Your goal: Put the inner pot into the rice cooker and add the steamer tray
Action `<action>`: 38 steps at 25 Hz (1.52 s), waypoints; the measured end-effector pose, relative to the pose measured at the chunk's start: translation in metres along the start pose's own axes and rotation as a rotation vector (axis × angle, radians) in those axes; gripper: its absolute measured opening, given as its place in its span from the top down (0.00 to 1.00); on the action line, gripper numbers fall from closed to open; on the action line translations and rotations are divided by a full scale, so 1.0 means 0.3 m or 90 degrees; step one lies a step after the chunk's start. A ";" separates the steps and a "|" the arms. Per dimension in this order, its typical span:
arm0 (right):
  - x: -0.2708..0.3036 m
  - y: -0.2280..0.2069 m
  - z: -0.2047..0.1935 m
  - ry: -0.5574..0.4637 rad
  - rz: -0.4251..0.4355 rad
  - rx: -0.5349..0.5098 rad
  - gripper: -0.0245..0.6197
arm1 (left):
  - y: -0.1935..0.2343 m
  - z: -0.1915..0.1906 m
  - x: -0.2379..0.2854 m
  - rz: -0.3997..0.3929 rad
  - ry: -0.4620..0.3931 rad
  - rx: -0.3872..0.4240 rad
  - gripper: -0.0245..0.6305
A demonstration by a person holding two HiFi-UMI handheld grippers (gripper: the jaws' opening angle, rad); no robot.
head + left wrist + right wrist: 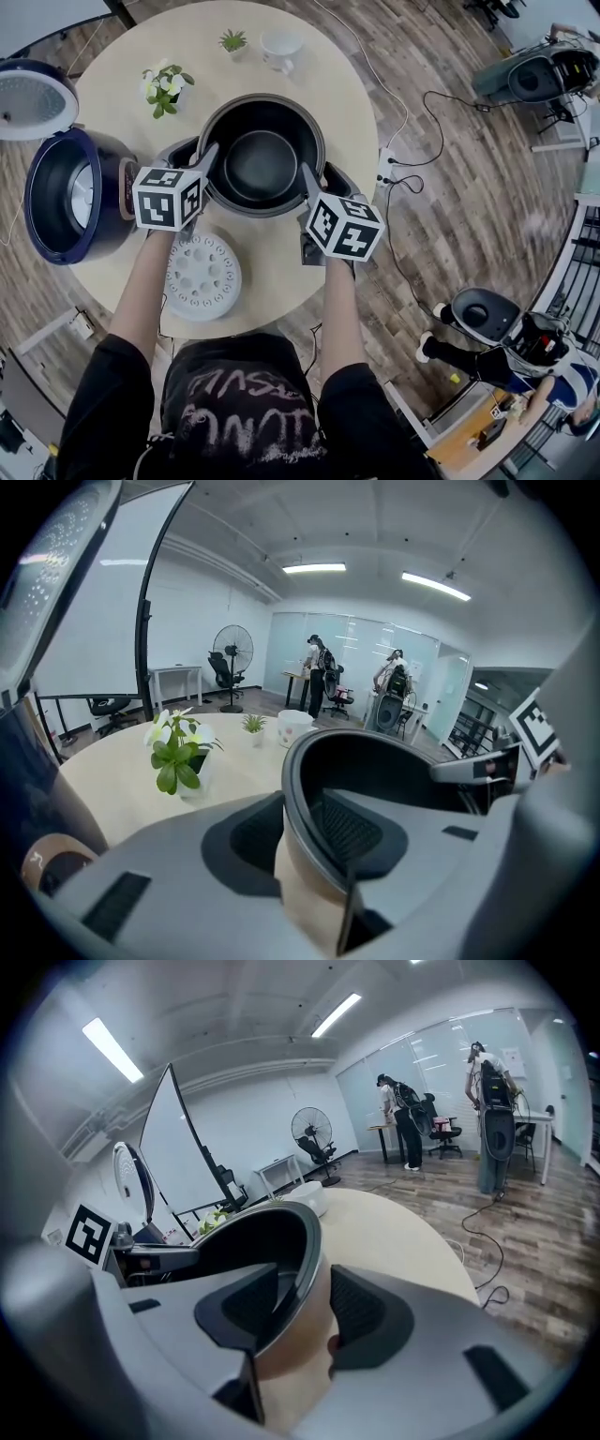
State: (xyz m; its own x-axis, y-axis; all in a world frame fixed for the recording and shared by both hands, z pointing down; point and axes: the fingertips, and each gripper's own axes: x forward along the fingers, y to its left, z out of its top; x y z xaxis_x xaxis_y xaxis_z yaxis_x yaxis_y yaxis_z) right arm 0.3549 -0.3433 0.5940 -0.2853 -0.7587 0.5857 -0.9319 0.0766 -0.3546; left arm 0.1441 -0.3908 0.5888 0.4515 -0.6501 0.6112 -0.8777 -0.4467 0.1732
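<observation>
The dark inner pot [261, 164] stands on the round table [309, 84], in the middle. My left gripper [202, 161] is at the pot's left rim and my right gripper [314, 183] at its right rim. In the left gripper view the left gripper [295, 832] has one pad inside the inner pot [394, 761] and one against its coppery outer wall, closed on the rim. The right gripper [305, 1312] grips the opposite rim of the inner pot [253, 1241] the same way. The navy rice cooker [70, 192] stands open at the table's left. The white steamer tray [202, 277] lies near the front edge.
The cooker's raised lid [33, 98] is at the far left. A flower pot [164, 89], a small plant [232, 39] and a white cup [281, 47] stand behind the pot. A power strip [386, 169] and cables lie on the floor to the right.
</observation>
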 end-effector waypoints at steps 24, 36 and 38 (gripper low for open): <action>-0.033 0.014 0.003 -0.023 -0.022 0.030 0.81 | -0.006 0.018 -0.049 0.024 -0.068 -0.100 0.82; -0.170 0.112 0.126 -0.101 -0.004 0.000 0.81 | -0.034 0.148 -0.213 0.014 -0.149 -0.100 0.82; -0.198 0.131 0.149 -0.114 0.002 -0.005 0.81 | -0.043 0.179 -0.250 0.011 -0.167 -0.096 0.82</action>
State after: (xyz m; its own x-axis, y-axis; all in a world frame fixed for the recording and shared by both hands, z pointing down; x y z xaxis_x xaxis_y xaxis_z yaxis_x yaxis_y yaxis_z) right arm 0.3451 -0.3242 0.5129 -0.2443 -0.8611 0.4458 -0.9329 0.0833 -0.3504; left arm 0.1302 -0.3693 0.4994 0.4448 -0.8022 0.3984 -0.8909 -0.3504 0.2891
